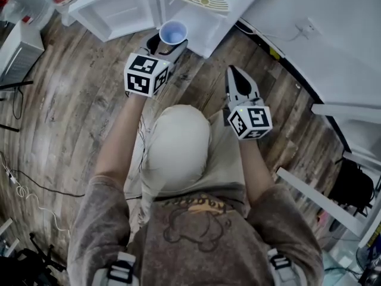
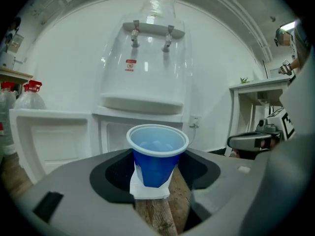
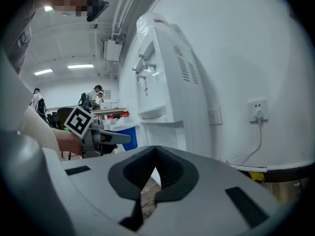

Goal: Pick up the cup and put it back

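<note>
**Left gripper with the cup in its grasp, before the water dispenser**

The left gripper [image 1: 168, 45] is shown clasping a blue plastic cup [image 2: 156, 157] by its lower wall. The jaws stand partly apart, at the width of the cup, with a pad against each side. The cup is carried upright, rim uppermost, clear of the wooden floor [image 1: 77, 100] seen beneath the jaws. A white patch is seen at its base; whether anything is inside cannot be told.

The right gripper [image 1: 233, 73] is held beside the left and somewhat behind it, its jaws pressed together on nothing.

The pick-up is judged complete, and the putting back is the step in hand. Ahead of the left gripper and above the cup's rim stands the water dispenser [image 2: 147, 73], with its drip ledge [image 2: 141, 103] beneath two taps [image 2: 134, 35]. The spot for the return is not evident. For the next move the cup should be kept level, lowered until its base is seated, and only then released.
</note>
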Demonstrator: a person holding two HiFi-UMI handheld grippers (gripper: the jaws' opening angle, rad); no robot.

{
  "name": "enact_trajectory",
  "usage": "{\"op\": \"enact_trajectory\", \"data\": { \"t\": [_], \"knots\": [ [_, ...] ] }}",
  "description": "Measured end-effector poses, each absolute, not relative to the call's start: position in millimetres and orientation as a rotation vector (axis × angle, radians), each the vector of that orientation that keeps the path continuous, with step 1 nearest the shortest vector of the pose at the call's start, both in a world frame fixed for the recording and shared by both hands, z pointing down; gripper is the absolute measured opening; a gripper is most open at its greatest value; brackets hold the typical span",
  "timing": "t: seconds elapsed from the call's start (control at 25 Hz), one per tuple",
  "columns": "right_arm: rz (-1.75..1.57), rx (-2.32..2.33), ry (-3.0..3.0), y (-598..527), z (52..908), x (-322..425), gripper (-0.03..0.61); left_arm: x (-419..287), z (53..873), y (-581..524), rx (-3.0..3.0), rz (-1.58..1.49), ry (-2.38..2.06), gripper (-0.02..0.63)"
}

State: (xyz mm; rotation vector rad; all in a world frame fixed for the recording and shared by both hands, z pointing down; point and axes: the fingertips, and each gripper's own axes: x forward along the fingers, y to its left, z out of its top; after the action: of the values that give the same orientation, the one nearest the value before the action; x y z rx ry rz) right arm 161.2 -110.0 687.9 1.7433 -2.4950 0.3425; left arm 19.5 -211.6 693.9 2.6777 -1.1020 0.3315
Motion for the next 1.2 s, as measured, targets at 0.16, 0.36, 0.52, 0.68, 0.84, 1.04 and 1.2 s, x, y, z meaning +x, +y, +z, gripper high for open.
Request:
{"op": "enact_trajectory", "data": {
  "t": [0.16, 0.36, 0.52, 0.68, 0.84, 1.04, 1.2],
  "knots": [
    [0.34, 1.74, -2.498, -102, 681, 161, 0.003, 12, 680, -192, 2.653, 0.301, -1.129, 0.275],
    [0.353, 1.721, -2.494, -92, 681, 160, 0.003, 0, 671, -176, 2.623, 0.293, -1.167, 0.275],
    [0.351, 1.714, -2.493, -87, 679, 160, 0.003, -9, 665, -168, 2.601, 0.27, -1.204, 0.275],
    [0.339, 1.719, -2.496, -80, 673, 162, 0.003, -11, 661, -160, 2.601, 0.263, -1.219, 0.275],
    [0.335, 1.722, -2.501, -77, 670, 163, 0.003, -11, 660, -156, 2.604, 0.268, -1.225, 0.275],
    [0.325, 1.715, -2.509, -73, 666, 164, 0.003, -9, 663, -154, 2.612, 0.282, -1.23, 0.275],
    [0.322, 1.706, -2.517, -74, 664, 163, 0.003, -11, 668, -160, 2.607, 0.286, -1.237, 0.275]
  ]
}}
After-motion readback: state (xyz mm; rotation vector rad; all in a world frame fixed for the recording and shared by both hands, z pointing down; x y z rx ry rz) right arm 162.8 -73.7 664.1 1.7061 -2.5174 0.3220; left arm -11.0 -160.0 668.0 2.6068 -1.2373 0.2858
